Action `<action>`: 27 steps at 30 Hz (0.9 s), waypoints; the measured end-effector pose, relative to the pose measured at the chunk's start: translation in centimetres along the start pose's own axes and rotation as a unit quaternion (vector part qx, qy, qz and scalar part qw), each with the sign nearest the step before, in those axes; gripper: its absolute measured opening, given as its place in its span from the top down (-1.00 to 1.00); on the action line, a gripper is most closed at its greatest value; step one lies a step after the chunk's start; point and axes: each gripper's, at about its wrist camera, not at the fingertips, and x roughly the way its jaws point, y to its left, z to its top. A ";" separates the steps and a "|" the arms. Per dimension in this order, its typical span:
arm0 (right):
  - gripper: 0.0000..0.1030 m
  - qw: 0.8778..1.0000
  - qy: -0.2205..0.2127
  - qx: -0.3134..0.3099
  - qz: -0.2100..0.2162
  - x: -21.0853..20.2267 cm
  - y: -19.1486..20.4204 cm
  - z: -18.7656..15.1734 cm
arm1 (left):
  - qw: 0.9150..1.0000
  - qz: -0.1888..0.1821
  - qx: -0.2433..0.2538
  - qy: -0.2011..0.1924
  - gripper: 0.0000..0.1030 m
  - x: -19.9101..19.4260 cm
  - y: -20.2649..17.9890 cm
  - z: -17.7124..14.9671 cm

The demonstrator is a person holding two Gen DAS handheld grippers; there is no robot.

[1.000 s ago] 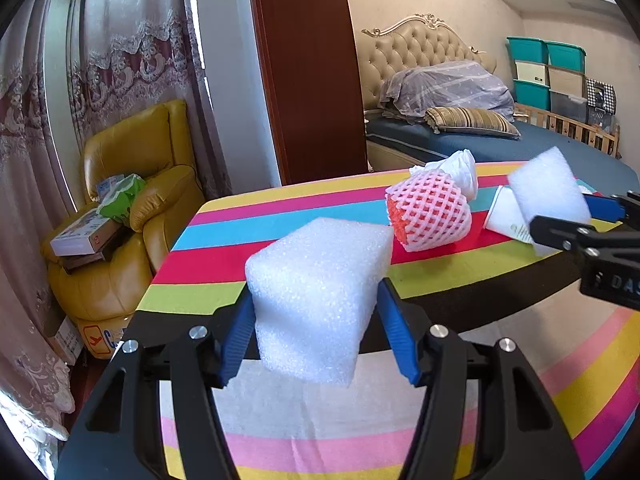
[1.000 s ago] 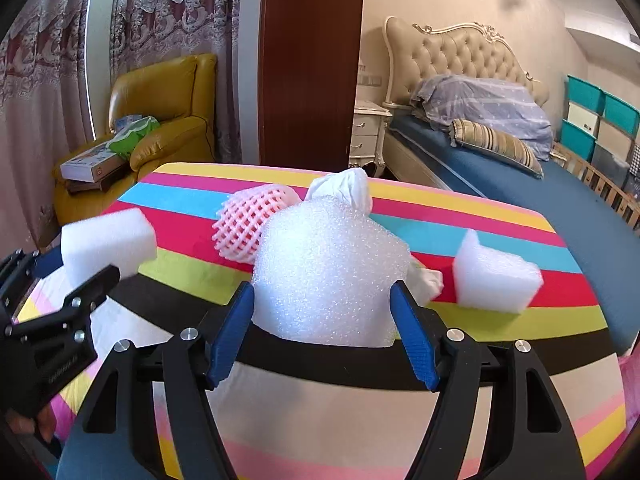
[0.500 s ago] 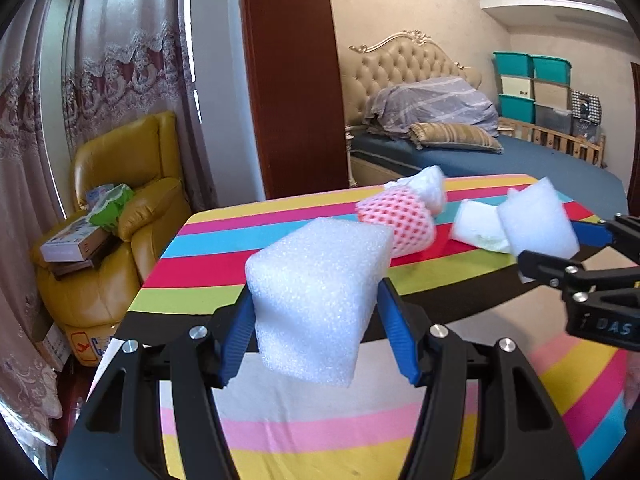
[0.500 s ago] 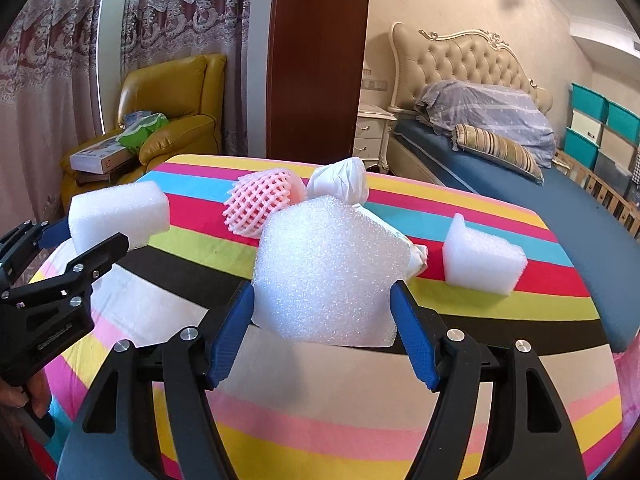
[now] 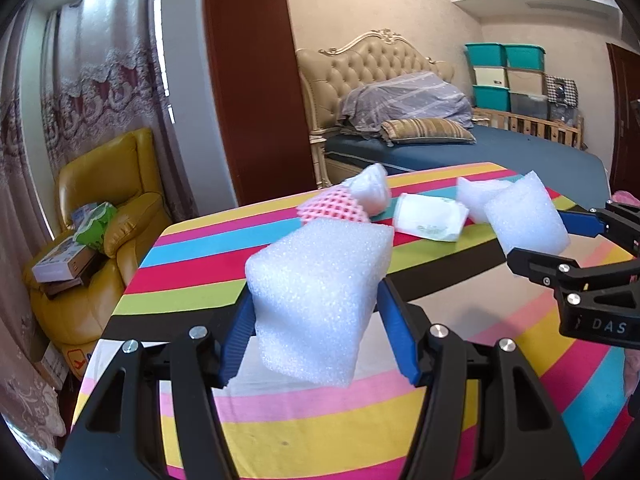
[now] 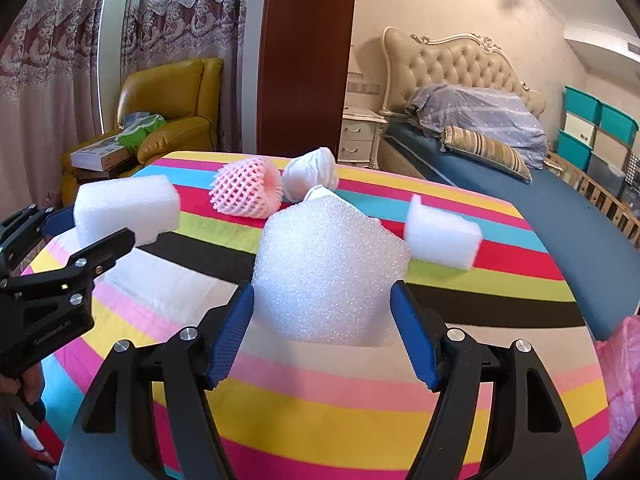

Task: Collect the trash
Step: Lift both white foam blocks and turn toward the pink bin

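Observation:
My left gripper (image 5: 318, 336) is shut on a white foam block (image 5: 316, 300) and holds it above the striped table (image 5: 320, 432). My right gripper (image 6: 324, 336) is shut on another white foam block (image 6: 328, 268), also held above the table. Each gripper shows in the other view: the right one (image 5: 536, 240) with its foam (image 5: 524, 216), the left one (image 6: 108, 220) with its foam (image 6: 124, 208). On the table's far side lie a pink foam net (image 6: 244, 192), a white wad (image 6: 312, 174), a third foam piece (image 6: 440, 232) and a white packet (image 5: 430, 218).
A yellow armchair (image 5: 104, 216) with boxes stands left of the table. A bed (image 6: 520, 168) lies behind it, with teal storage bins (image 5: 504, 76) at the back right. A pink plastic bag (image 6: 620, 380) hangs at the table's right edge.
Both grippers have pulled back and risen from the table's far side, each still holding its foam block. The net, wad and packet now look farther away.

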 end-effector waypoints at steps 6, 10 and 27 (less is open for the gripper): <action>-0.30 1.000 -0.005 0.011 -0.011 -1.7 -2.1 -1.3 | 0.999 -0.023 0.022 -0.003 -0.13 -0.5 -2.7 0.5; -0.30 0.999 -0.010 0.024 -0.019 -3.0 -4.1 -2.2 | 0.998 -0.046 0.031 -0.002 -0.14 -0.9 -4.4 0.9; -0.31 0.994 -0.016 0.069 -0.079 -7.9 -12.7 -7.2 | 0.980 -0.164 0.115 0.006 -0.14 -1.8 -16.0 1.3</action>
